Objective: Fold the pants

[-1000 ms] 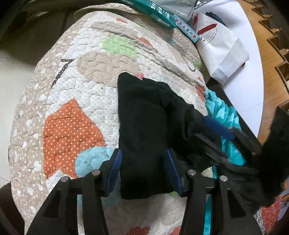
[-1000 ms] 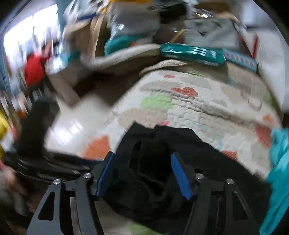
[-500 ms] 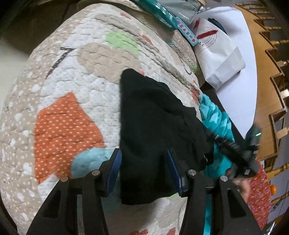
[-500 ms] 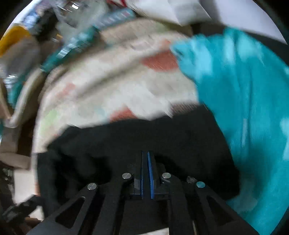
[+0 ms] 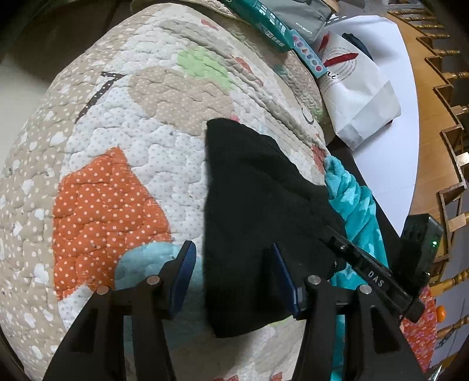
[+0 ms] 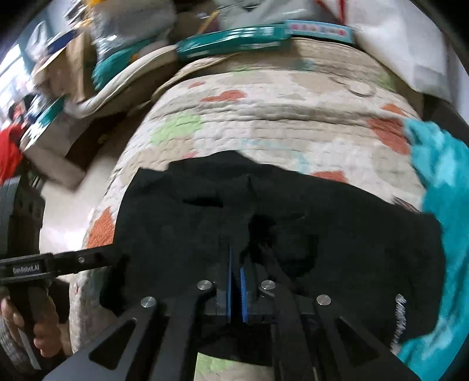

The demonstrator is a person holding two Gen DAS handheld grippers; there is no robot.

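Note:
Black pants (image 5: 249,205) lie folded into a long strip on a patchwork quilt (image 5: 132,146). My left gripper (image 5: 233,272) straddles their near end. Its jaws are opening, and the left pad (image 5: 183,272) stands clear of the cloth edge. My right gripper (image 5: 329,231) reaches in from the right, onto the pants' right edge. In the right wrist view the pants (image 6: 322,219) spread wide, and the right gripper (image 6: 236,260) is shut, with black cloth puckered at its tips. The left gripper (image 6: 111,256), held by a hand (image 6: 44,328), touches the pants' left end there.
A teal fleece blanket (image 5: 354,202) lies against the pants' right side. Teal boxes (image 5: 263,20) and a white paper bag (image 5: 357,96) sit at the quilt's far end. A white table (image 5: 395,146) and wooden chair backs (image 5: 448,123) are on the right. Floor lies to the left.
The right gripper went from wide open to shut and swung over the pants, settling on their right edge. The left gripper stayed put; its jaws widened slightly off the cloth.

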